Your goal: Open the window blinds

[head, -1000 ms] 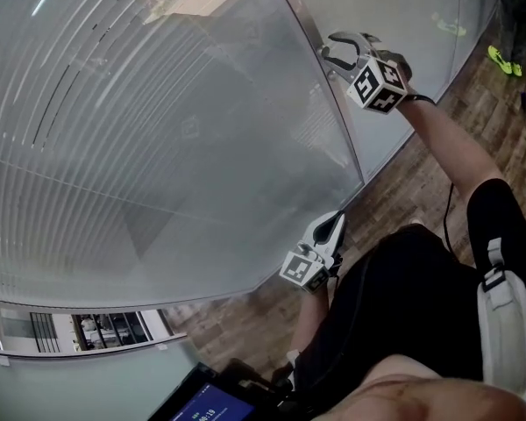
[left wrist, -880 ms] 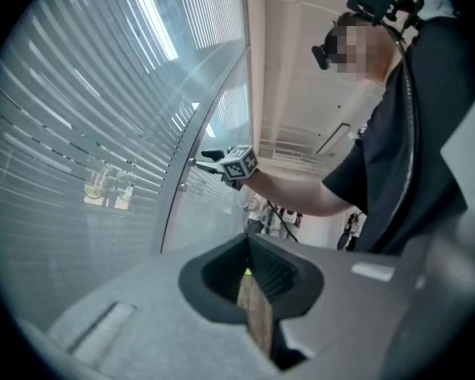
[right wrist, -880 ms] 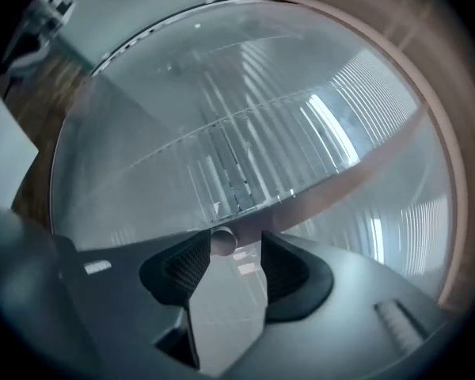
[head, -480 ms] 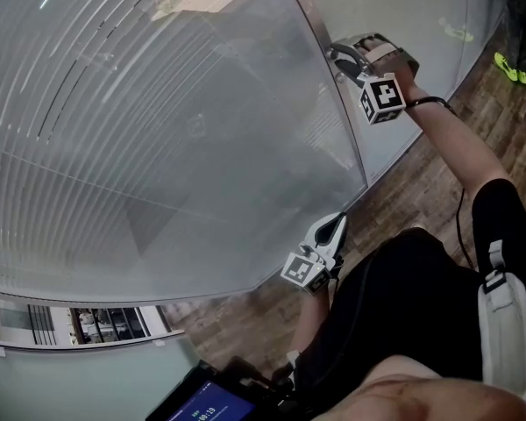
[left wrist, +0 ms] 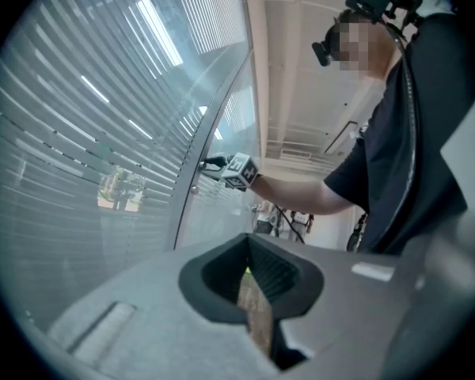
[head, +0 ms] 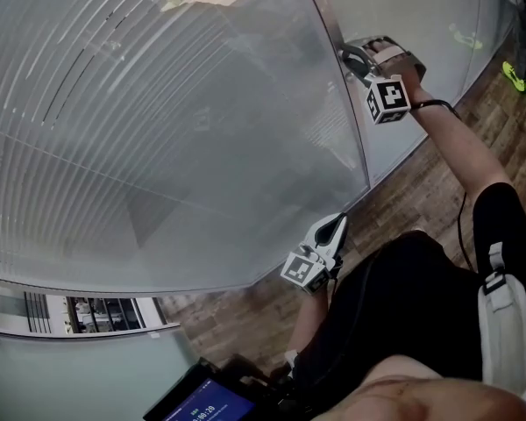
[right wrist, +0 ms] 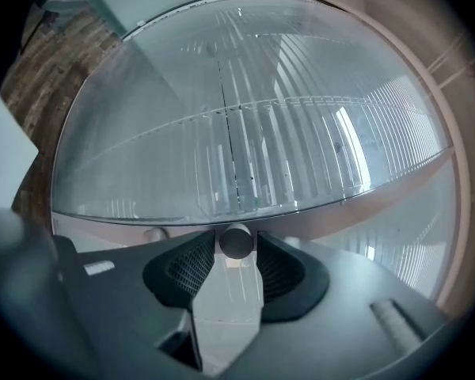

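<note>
Head view: the right gripper [head: 352,58] is raised at arm's reach against the upright frame [head: 329,16] at the right edge of the glass, its marker cube toward the person. The blinds [head: 158,130] lie behind the glass to this gripper's left, slats level and light showing between them. The left gripper [head: 336,224] hangs low, near the person's body, tips pointing up at the pane's lower corner, over the wood floor [head: 421,182]

Left gripper view: its jaws stand together, only a thin slit between the pads with floor seen through it and nothing held. Ahead and above, the right gripper meets the frame, with the blinds to the left of it

Right gripper view: the jaws are clamped on a round knob [right wrist: 237,241], one pad touching each side of it at the tips. The knob stands out from the frame straight ahead; a second knob [right wrist: 153,233] sits just left of the jaws. Beyond the frame the blinds fill the view
</note>
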A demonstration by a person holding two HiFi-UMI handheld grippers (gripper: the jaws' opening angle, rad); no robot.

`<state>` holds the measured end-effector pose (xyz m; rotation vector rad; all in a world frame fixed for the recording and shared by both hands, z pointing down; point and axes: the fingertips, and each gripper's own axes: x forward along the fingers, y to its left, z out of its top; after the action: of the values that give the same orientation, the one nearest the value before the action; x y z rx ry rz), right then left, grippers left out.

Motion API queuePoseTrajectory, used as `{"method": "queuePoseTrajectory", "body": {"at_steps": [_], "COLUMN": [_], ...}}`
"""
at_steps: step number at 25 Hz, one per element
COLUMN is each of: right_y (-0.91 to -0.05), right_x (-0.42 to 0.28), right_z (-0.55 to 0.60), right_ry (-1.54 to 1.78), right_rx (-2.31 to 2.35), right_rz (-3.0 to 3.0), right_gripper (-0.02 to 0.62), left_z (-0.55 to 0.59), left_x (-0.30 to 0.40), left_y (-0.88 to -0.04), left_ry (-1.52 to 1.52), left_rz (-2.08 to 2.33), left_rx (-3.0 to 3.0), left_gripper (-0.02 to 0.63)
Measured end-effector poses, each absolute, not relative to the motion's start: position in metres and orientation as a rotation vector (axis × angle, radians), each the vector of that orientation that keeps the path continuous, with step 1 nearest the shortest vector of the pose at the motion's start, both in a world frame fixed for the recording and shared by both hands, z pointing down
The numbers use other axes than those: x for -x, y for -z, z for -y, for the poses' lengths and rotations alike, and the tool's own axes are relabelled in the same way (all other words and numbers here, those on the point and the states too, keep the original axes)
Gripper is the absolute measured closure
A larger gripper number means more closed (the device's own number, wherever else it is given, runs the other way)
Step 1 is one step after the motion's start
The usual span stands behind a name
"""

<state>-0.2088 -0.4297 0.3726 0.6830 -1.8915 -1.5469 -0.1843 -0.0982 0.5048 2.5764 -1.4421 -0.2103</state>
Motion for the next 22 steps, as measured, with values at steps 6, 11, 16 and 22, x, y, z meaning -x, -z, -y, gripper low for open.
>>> {"method": "queuePoseTrajectory", "body": {"at_steps": [6, 11, 16, 22], "right_y": [-0.37, -0.373, -0.369, -0.371], "right_x": [0.211, 0.211, 0.21, 0.208], "right_z": [0.432, 0.433, 0.434, 0.434], "right_ry": [1.54, 1.54, 1.527, 1.478], "right_rx": [-0.697, -0.7, -0.708, -0.721], "right_rz": [1.895, 1.89, 1.901, 1.954], "right_gripper": [0.476, 0.476, 0.474, 0.471], "left_z": [0.097, 0.099, 0.1, 0.098], "left_x": [0.186, 0.185, 0.184, 0.183], "left_y": [-0.504, -0.509, -0.506, -0.51], "left_ry": [0.211, 0.21, 0.21, 0.21], "left_rz": [1.442, 1.438, 1.432, 1.435], "left_rx": [-2.576, -2.576, -2.576, -2.57], "left_gripper": [0.604, 0.604, 0.604, 0.604]}}
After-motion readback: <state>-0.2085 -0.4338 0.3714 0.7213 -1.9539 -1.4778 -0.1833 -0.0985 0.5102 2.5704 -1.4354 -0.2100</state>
